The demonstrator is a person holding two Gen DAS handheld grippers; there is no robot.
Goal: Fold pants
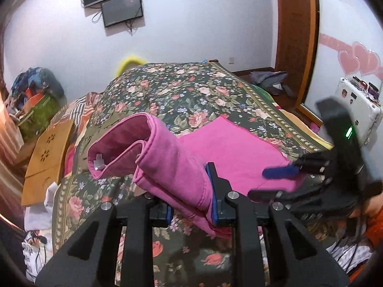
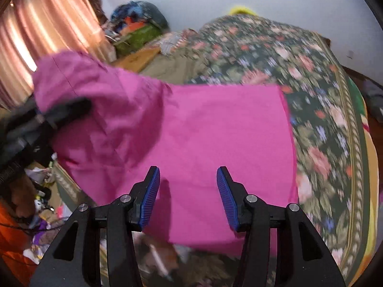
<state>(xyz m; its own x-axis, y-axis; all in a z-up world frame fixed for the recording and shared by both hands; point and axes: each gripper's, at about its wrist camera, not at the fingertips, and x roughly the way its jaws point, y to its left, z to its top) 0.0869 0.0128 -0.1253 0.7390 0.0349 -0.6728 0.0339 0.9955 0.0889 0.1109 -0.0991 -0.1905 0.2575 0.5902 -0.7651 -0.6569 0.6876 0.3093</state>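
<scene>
Pink pants (image 1: pixel 229 153) lie on a floral bedspread (image 1: pixel 182 95). My left gripper (image 1: pixel 191 191) is shut on the waistband end (image 1: pixel 165 165) and holds it lifted, the open waist curling up to the left. My right gripper (image 2: pixel 188 191) is open and empty, just above the flat part of the pants (image 2: pixel 215 131). It also shows in the left wrist view (image 1: pixel 282 174) at the right, over the cloth. In the right wrist view the left gripper (image 2: pixel 64 112) holds the raised pink fold at the left.
A wooden board (image 1: pixel 47 153) lies at the bed's left side, with bags (image 1: pixel 36 95) behind it. Clutter and cables cover the floor at the lower left (image 2: pixel 43 215). A white case (image 1: pixel 356 110) and a wooden door frame (image 1: pixel 308 47) stand to the right.
</scene>
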